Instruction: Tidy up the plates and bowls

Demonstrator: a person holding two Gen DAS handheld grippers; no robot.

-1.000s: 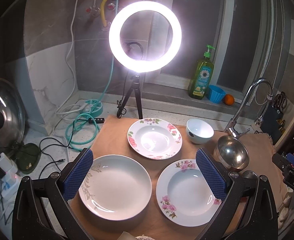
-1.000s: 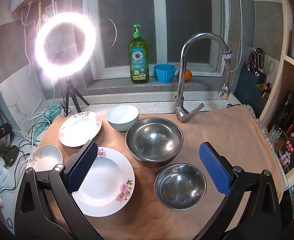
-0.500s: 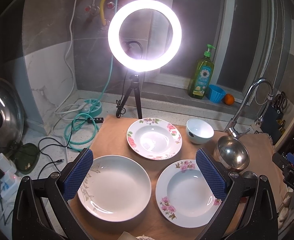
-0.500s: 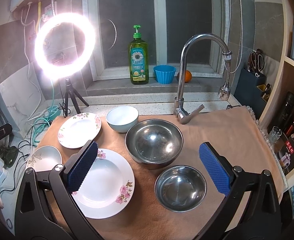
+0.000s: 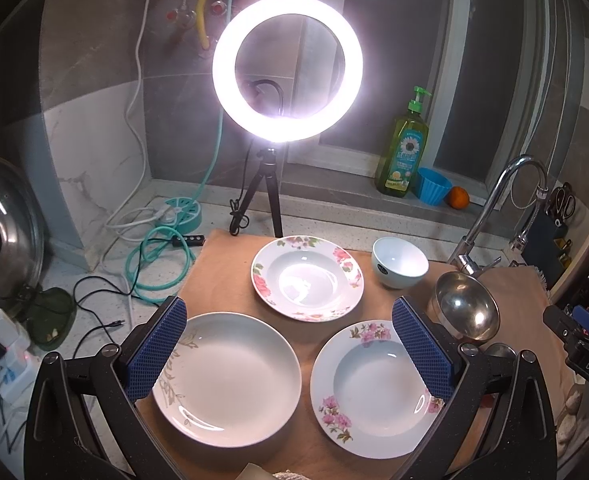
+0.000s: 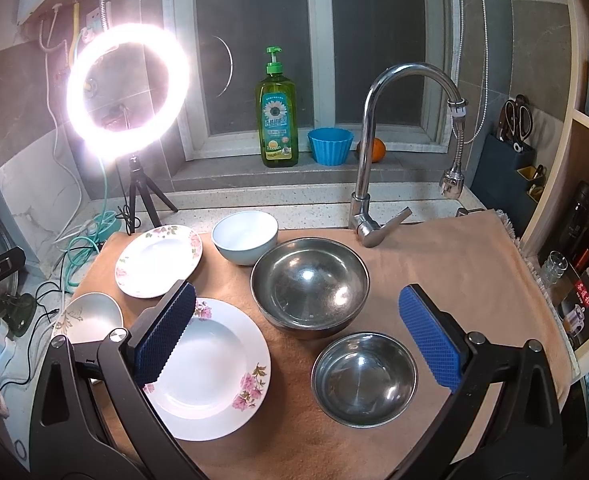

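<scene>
Three plates lie on the tan cloth. A white plate with a leaf print [image 5: 230, 376] is near left, a pink-flowered plate [image 5: 374, 388] near right, and another flowered plate [image 5: 308, 278] behind them. A white bowl [image 5: 400, 262] and a large steel bowl [image 5: 466, 306] stand to the right. My left gripper [image 5: 290, 344] is open and empty above the near plates. In the right wrist view my right gripper [image 6: 298, 332] is open and empty above the large steel bowl [image 6: 310, 280], the small steel bowl [image 6: 364, 378] and the near flowered plate [image 6: 210, 364].
A lit ring light [image 5: 287, 68] on a tripod stands behind the cloth. A faucet [image 6: 378, 144] rises at the back right. A soap bottle [image 6: 277, 116], a blue cup [image 6: 330, 146] and an orange sit on the sill. Cables [image 5: 154, 264] lie left of the cloth.
Both views have shifted only slightly. The dishes have not moved and both grippers stay open.
</scene>
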